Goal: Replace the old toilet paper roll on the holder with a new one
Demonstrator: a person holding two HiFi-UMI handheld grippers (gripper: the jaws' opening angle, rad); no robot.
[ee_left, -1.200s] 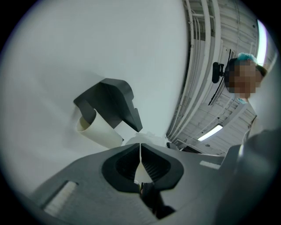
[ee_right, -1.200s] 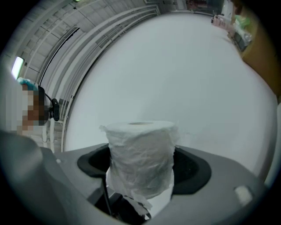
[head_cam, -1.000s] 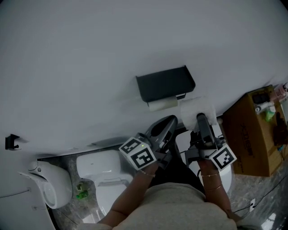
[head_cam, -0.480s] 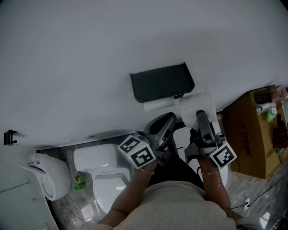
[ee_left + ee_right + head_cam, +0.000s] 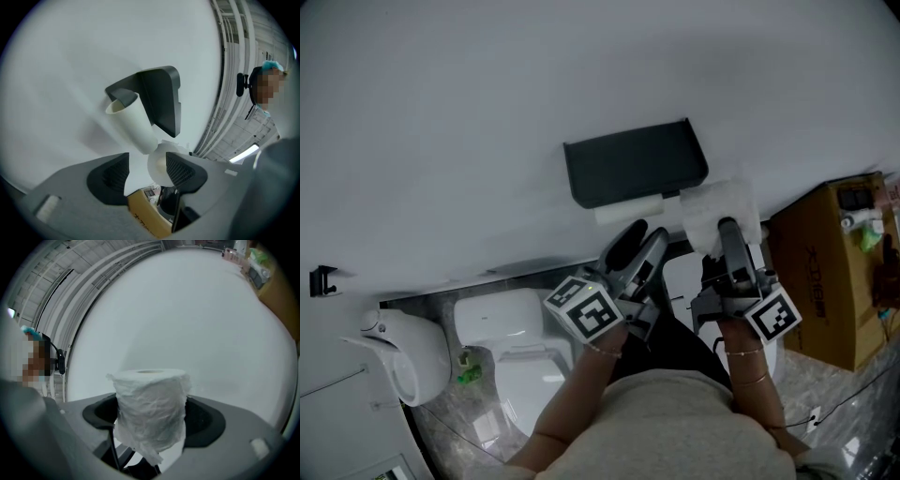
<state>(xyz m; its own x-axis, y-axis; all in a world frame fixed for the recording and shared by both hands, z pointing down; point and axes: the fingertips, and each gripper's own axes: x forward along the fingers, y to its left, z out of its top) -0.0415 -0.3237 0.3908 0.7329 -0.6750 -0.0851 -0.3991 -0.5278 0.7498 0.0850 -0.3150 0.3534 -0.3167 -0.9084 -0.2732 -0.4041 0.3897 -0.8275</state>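
A black holder (image 5: pixel 636 161) is fixed to the white wall, with the old roll (image 5: pixel 628 209), a thin pale tube, lying under it. My left gripper (image 5: pixel 633 246) points at the tube from just below; its jaws are opening. In the left gripper view the tube (image 5: pixel 133 124) slants down from the holder (image 5: pixel 159 98) and ends just ahead of my left gripper (image 5: pixel 145 171); the pads press on nothing. My right gripper (image 5: pixel 727 232) is shut on the new toilet paper roll (image 5: pixel 720 211), right of the holder. In the right gripper view this roll (image 5: pixel 150 408) stands upright in the right gripper (image 5: pixel 152 417).
A white toilet (image 5: pixel 516 361) stands below left of the holder, and a white wall fixture (image 5: pixel 403 361) further left. A cardboard box (image 5: pixel 839 272) with small items on top is at the right. A small black hook (image 5: pixel 323 278) is on the wall at far left.
The left gripper's jaws have parted from shut to open and it has edged closer under the old roll. The right gripper with the new roll has shifted a little to the right.
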